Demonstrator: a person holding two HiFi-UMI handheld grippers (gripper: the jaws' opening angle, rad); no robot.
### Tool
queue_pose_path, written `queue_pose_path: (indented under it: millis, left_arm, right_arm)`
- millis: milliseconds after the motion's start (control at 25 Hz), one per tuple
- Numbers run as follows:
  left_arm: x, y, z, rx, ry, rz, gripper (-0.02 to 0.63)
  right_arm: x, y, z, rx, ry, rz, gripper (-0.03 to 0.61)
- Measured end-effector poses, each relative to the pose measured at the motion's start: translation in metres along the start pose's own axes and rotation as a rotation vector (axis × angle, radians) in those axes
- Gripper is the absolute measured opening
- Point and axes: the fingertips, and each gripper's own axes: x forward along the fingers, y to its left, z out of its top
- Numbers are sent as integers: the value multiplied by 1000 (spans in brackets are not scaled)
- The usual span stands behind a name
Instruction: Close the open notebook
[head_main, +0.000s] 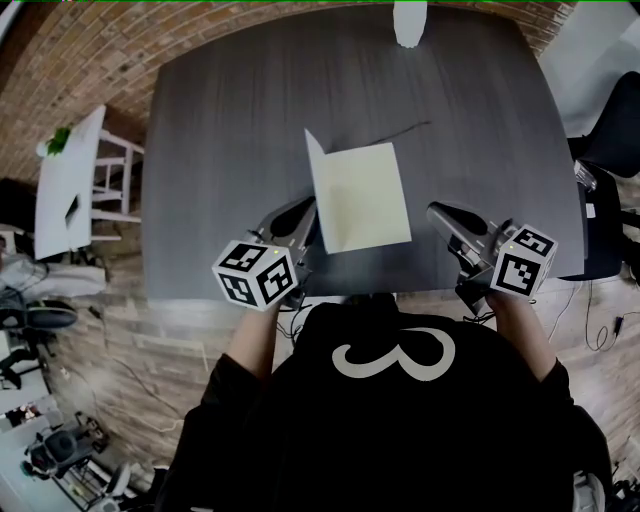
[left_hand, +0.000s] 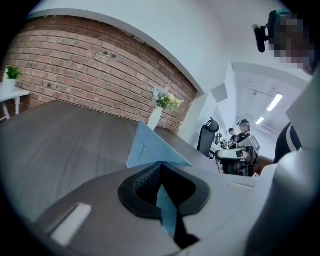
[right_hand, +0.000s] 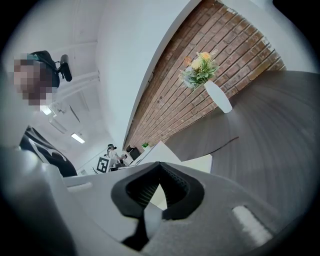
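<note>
At the centre of the tabletop (head_main: 230, 120) the notebook (head_main: 365, 200) lies open, its upright cover (left_hand: 150, 147) pinched by the left gripper (head_main: 303, 218) fingers and the right gripper (head_main: 440, 212) fingers pressed together, empty; advise swinging the cover rightward, releasing once flat.

Head view overhead; gripper views low, sharing notebook (head_main: 358, 197).
</note>
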Motion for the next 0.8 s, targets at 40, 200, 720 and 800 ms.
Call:
queue_pose_path:
  millis: [40,200,720,800]
  left_arm:
    - [3,-3,0,5,4,-7,15]
    - [17,-12,-2,27,27,-27,15]
    - [60,-26,-28,121,157,-62,15]
    - [65,-26,-33,132,177,-62,15]
  right_arm:
    - [-1,-1,1,0,-3,-1,2]
    - [-6,-4,3,1,-10,-9,2]
    - [-14,-12,0,20,-26,-43,2]
    - [-15,-14,0,23,-30,-50,2]
